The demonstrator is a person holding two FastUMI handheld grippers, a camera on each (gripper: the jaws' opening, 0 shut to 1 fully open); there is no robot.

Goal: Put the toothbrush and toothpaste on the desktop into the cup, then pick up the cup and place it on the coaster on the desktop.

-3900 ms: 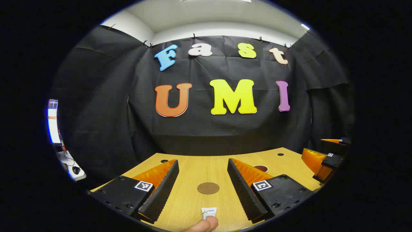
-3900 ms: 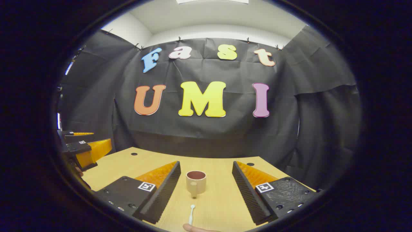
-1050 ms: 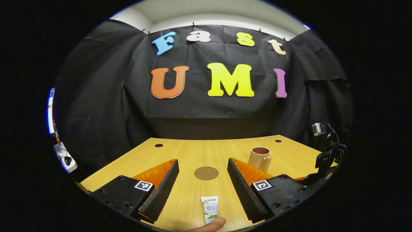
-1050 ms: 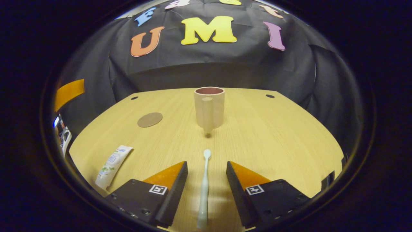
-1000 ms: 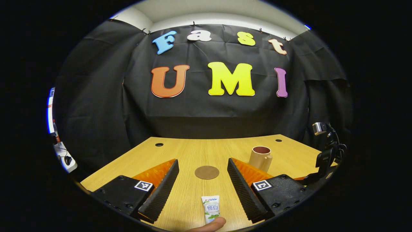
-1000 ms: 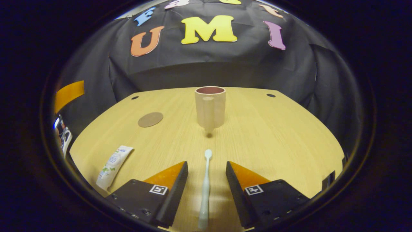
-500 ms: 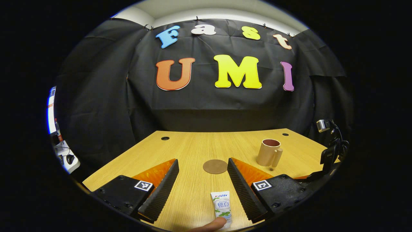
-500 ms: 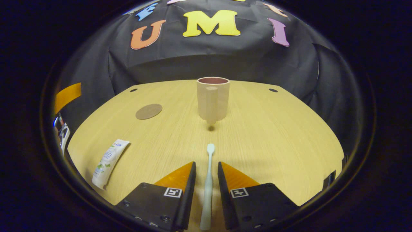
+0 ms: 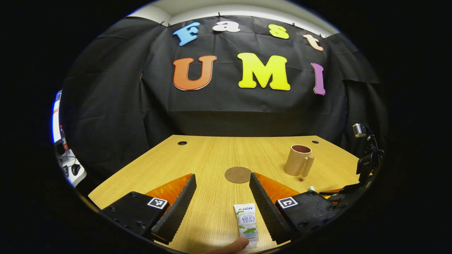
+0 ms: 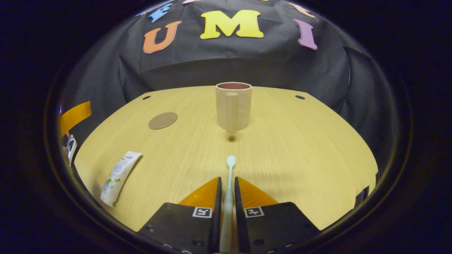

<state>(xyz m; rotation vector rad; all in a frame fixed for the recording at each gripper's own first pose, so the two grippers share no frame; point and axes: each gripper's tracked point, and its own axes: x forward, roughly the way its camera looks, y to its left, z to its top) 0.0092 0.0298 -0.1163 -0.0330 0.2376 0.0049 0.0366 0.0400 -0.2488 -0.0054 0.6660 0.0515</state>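
Holds the left tongs [image 9: 222, 197] gaping over the toothpaste [image 9: 247, 224], flat on the desk [image 9: 197, 155] short of the coaster [image 9: 238, 174], likely lined up for its own pick; shows a printed label, left unread. Clamps the right tongs [image 10: 226, 197] on the toothbrush [image 10: 230, 169] handle, head aimed at the cup [image 10: 233, 106] standing ahead, probably for lifting in.

Pale toothbrush [image 10: 229, 183] lies flat on the desk [image 10: 300, 141], head pointing at the cup [image 10: 233, 107]. Cup is beige with a dark red inside, upright, handle facing the toothbrush. White toothpaste [image 10: 118, 176] tube lies flat, well left of the cup. Round brown coaster [image 10: 162, 120] sits flat on the desk left of the cup, bare.
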